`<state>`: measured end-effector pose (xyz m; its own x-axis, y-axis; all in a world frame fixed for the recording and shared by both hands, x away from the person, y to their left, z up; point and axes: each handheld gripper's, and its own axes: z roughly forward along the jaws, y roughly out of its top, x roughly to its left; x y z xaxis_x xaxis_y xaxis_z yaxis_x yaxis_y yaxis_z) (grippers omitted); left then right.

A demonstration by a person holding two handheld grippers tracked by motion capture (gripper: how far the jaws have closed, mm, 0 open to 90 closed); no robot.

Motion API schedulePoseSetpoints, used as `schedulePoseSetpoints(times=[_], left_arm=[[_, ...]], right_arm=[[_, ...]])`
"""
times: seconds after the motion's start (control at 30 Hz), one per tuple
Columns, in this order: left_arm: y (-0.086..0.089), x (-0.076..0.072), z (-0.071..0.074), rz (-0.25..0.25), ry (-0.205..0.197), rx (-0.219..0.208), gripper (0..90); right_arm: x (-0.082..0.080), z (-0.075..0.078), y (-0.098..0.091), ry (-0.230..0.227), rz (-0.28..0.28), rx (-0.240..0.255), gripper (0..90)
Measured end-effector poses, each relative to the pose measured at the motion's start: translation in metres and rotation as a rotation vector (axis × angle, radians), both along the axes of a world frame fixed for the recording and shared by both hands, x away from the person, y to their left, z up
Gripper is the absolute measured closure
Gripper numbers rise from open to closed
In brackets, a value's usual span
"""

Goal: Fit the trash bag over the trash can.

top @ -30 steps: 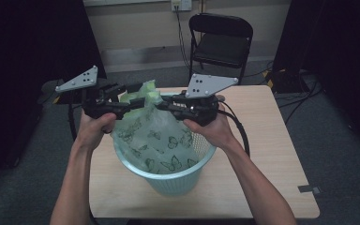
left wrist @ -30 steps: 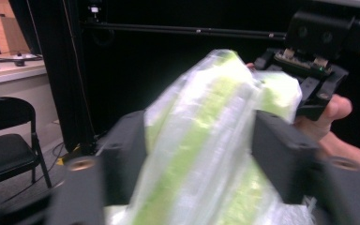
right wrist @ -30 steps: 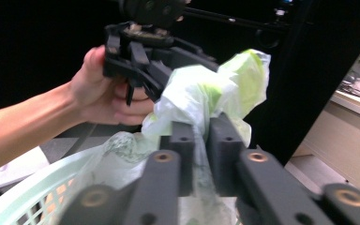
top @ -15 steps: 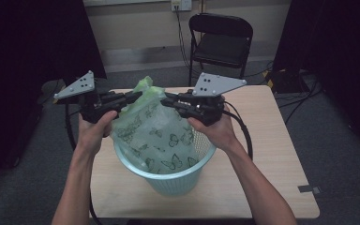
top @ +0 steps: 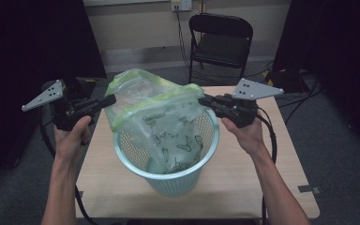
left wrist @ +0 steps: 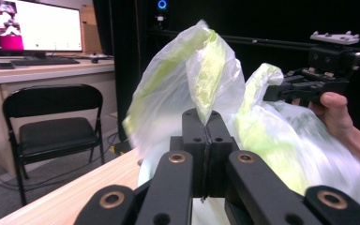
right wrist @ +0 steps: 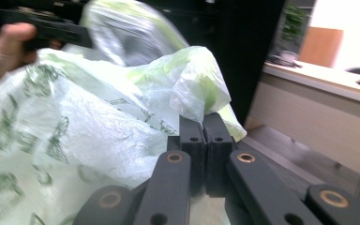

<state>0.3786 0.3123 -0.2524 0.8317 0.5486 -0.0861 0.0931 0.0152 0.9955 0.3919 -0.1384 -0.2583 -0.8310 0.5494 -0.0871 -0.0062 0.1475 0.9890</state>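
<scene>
A thin green plastic bag (top: 164,117) with a butterfly print hangs partly inside a pale mesh wastebasket (top: 178,180) on the wooden table (top: 272,178). My left gripper (top: 110,99) is shut on the bag's left rim, and its jaws pinch a fold of film in the left gripper view (left wrist: 206,119). On the opposite side, my right gripper (top: 202,99) is shut on the bag's right rim, pinching a crumpled edge (right wrist: 202,123). The bag's mouth (left wrist: 183,70) is stretched between the two grippers above the basket. The bag's lower part sits inside the basket.
A black folding chair (top: 220,42) stands behind the table's far edge. Cables trail from both grippers down past the table sides. The basket takes up the table's left middle, with bare wood to its right. A desk with a lit monitor (left wrist: 37,28) is farther off.
Both hands have drawn apart, the left one leftward and the right one rightward. The bag's top, bunched between them before, is now pulled wide open over the basket.
</scene>
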Motion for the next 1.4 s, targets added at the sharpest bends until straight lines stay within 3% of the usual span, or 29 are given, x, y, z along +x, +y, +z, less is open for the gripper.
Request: schedulePoseSetpoints(times=[0.03, 0.13, 0.2, 0.33, 0.37, 0.4, 0.5, 0.57, 0.6, 0.67, 0.7, 0.77, 0.8, 0.97, 1.07, 1.13, 1.2, 1.4], left_arm=[[0.006, -0.004, -0.004, 0.010, 0.005, 0.000, 90.0], [0.012, -0.009, -0.011, 0.022, 0.013, -0.013, 90.0], [0.015, -0.013, -0.017, 0.032, 0.026, 0.003, 90.0], [0.010, -0.015, -0.025, 0.028, 0.044, 0.011, 88.8], [0.008, -0.013, -0.024, 0.021, 0.043, -0.014, 69.6], [0.007, -0.013, -0.023, 0.025, 0.046, -0.020, 69.6], [0.000, -0.010, -0.013, 0.036, 0.020, -0.016, 41.7], [-0.005, -0.010, -0.006, 0.035, 0.009, -0.010, 34.8], [-0.007, -0.009, -0.005, 0.030, 0.012, -0.013, 35.6], [-0.009, -0.007, -0.007, 0.051, 0.012, 0.019, 66.2], [-0.008, -0.003, -0.014, 0.069, 0.036, 0.036, 80.4], [-0.006, 0.000, -0.020, 0.074, 0.053, 0.045, 83.4], [-0.004, 0.003, -0.029, 0.078, 0.074, 0.042, 88.0], [0.005, 0.008, -0.043, 0.101, 0.118, 0.013, 89.1], [0.007, 0.010, -0.048, 0.110, 0.131, 0.016, 89.1], [0.009, 0.012, -0.051, 0.130, 0.139, 0.026, 89.2], [0.010, 0.015, -0.056, 0.132, 0.153, 0.017, 89.2], [0.013, 0.023, -0.065, 0.140, 0.184, 0.009, 89.2]], right_arm=[[0.000, -0.008, -0.016, 0.011, -0.040, 0.002, 89.3], [0.000, -0.015, -0.031, 0.022, -0.080, 0.008, 89.4], [-0.001, -0.020, -0.045, 0.031, -0.102, 0.034, 89.4], [-0.004, -0.026, -0.048, 0.034, -0.109, 0.012, 89.2], [-0.005, -0.027, -0.043, 0.035, -0.079, 0.007, 88.3], [-0.005, -0.027, -0.043, 0.035, -0.079, 0.007, 88.3], [-0.006, -0.027, -0.033, 0.031, -0.048, -0.013, 87.9], [-0.007, -0.026, -0.025, 0.021, -0.039, -0.031, 87.3], [-0.007, -0.026, -0.022, 0.022, -0.036, -0.036, 86.6], [-0.008, -0.026, -0.018, 0.022, -0.029, -0.042, 79.1], [-0.008, -0.027, -0.018, 0.027, -0.041, -0.041, 65.2], [-0.009, -0.028, -0.019, 0.031, -0.047, -0.036, 60.6], [-0.010, -0.031, -0.026, 0.039, -0.071, -0.029, 51.1], [-0.014, -0.035, -0.039, 0.043, -0.097, -0.019, 42.7], [-0.018, -0.040, -0.047, 0.048, -0.100, -0.014, 41.6], [-0.019, -0.045, -0.051, 0.060, -0.100, -0.022, 46.5], [-0.019, -0.050, -0.053, 0.065, -0.092, -0.038, 58.6], [-0.014, -0.066, -0.053, 0.099, -0.073, -0.078, 58.4]])
